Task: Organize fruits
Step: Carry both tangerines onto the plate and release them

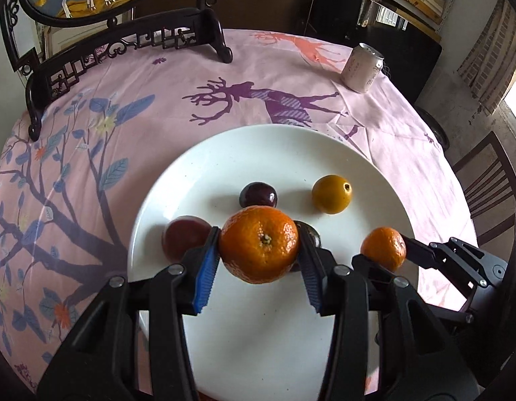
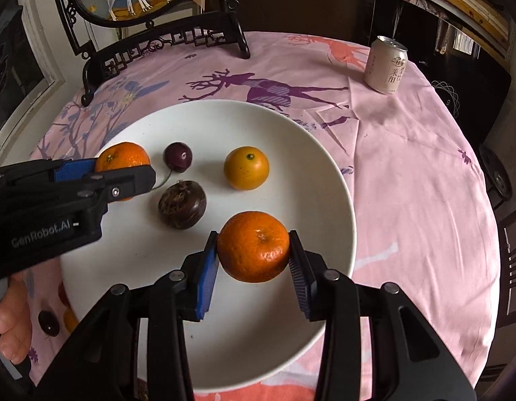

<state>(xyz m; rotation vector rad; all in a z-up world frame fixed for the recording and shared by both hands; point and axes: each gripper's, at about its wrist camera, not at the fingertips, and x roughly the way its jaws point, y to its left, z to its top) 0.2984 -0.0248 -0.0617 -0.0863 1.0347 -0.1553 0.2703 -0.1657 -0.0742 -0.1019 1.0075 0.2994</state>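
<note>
Holding one mandarin (image 1: 259, 244) in my left jaws and another mandarin (image 2: 253, 246) in my right, both over the plate (image 2: 324, 180); next I judge each needs lowering and releasing.

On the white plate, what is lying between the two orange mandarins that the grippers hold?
In the right wrist view, a dark wrinkled round fruit lies on the white plate between the left gripper's orange mandarin and the right gripper's orange mandarin.
</note>
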